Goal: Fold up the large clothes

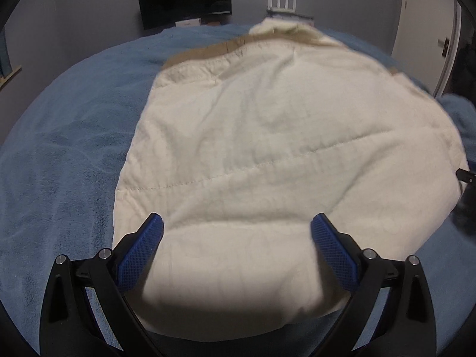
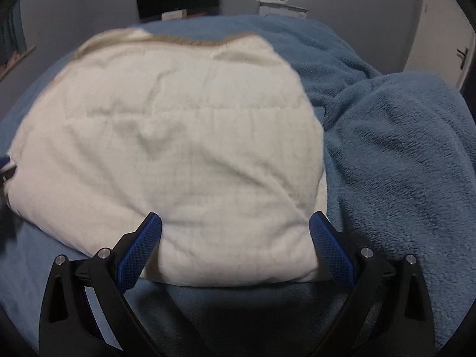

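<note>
We hold both hand-held grippers released over the cream garment (image 1: 253, 148) lying on the bed (image 1: 59, 163). Left hand-held gripper (image 1: 237, 238): jaws wide, grasping nothing, garment's near edge just ahead between the fingers. Right hand-held gripper (image 2: 235, 236): also wide and empty, near right corner of the garment just ahead. Tan trim (image 2: 190, 41) is at the far edge. Next fold, we judge: pinch near corners evenly, catch all layers, lift together, keep edges aligned.
</note>
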{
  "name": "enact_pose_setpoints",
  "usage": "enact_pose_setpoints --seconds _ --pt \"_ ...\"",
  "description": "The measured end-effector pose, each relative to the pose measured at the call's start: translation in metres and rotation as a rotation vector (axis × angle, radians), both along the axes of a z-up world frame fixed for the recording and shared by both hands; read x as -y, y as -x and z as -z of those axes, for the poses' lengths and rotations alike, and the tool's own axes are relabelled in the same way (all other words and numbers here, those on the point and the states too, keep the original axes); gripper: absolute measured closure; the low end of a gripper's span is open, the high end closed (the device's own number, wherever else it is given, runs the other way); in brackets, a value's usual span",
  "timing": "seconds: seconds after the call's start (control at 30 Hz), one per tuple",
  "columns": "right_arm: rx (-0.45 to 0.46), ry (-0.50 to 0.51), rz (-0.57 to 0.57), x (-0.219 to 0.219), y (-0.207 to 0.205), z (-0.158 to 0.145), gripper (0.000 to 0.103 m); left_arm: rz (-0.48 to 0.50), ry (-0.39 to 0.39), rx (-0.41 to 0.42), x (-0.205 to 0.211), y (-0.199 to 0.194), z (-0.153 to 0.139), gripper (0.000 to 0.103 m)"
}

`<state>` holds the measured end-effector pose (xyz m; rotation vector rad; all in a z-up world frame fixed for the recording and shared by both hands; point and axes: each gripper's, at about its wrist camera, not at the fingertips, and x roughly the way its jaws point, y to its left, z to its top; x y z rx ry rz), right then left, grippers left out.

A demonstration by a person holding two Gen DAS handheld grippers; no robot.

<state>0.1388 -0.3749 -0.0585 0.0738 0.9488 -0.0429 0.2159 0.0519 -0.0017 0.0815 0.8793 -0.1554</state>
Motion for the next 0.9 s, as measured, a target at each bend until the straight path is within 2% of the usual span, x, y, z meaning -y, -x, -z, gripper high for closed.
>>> enact_pose_setpoints --seconds 0.1,0.2,0.37,0.47,0.53,0.6,0.8,0.9 --pt "0.088 -0.056 0.018 0.006 -0.001 -0.023 0.008 -0.012 0.042 0.048 -0.007 0.002 -0.02 0.007" --pt "0.154 -0.027 0.016 0.009 -0.006 -0.035 0.008 -0.044 0.003 0.08 -0.009 -0.003 -0.029 0.007" --pt "0.08 0.061 -0.023 0.001 -0.037 -0.014 0.008 -0.054 -0.102 0.027 -0.001 -0.019 -0.007 0.007" --pt "0.023 -0.012 0.008 0.015 -0.05 0.002 0.008 -0.061 -0.077 0.017 -0.005 -0.02 -0.001 0.006" --pt "-0.006 -0.082 0.023 0.026 -0.05 0.01 0.008 -0.058 -0.09 0.02 -0.003 -0.02 -0.001 0.006" --pt "-0.019 -0.11 0.033 0.031 -0.052 0.013 0.008 -0.052 -0.096 0.024 -0.004 -0.018 0.0 0.006" --pt "0.014 -0.051 0.051 0.024 -0.041 0.003 0.008 -0.056 -0.073 0.007 -0.007 -0.02 0.004 0.006" --pt "0.052 -0.047 0.075 0.027 -0.032 -0.005 0.008 -0.057 -0.013 0.014 -0.015 -0.016 -0.003 0.007"
